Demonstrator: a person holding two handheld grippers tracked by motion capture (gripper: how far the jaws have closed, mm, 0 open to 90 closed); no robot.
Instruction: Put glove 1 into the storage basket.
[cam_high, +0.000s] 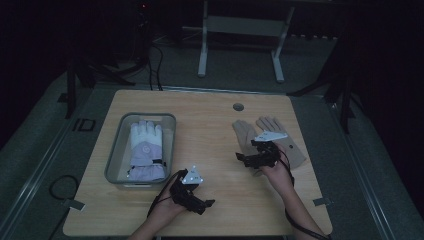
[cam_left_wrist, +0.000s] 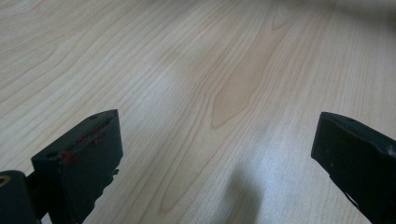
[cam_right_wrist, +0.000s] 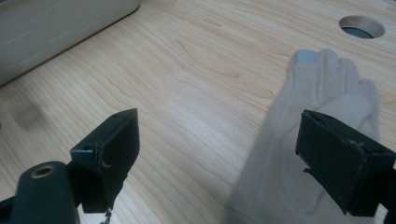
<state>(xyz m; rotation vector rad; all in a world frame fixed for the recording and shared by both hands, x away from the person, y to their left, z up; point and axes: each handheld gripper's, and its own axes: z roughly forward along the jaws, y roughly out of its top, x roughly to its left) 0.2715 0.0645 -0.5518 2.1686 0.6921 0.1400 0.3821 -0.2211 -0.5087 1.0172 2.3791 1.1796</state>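
Two beige gloves lie flat at the table's right, one (cam_high: 243, 133) nearer the middle and one (cam_high: 296, 149) behind it. My right gripper (cam_high: 245, 162) hovers open over the nearer one's cuff end; in the right gripper view (cam_right_wrist: 219, 126) that beige glove (cam_right_wrist: 322, 93) stretches under the right jaw, with bare wood between the jaws. A white and lavender glove (cam_high: 145, 146) rests in the grey bin (cam_high: 148, 116) at the left. My left gripper (cam_high: 206, 205) stands open near the front edge, and the left gripper view (cam_left_wrist: 219, 128) has plain wood between its jaws.
A round cable hole (cam_high: 238, 106) sits at the table's back edge, also seen as the hole (cam_right_wrist: 362, 26) beyond the glove. The bin's wall (cam_right_wrist: 56, 23) shows far left in the right gripper view. Bare wood (cam_high: 205, 135) lies between bin and gloves.
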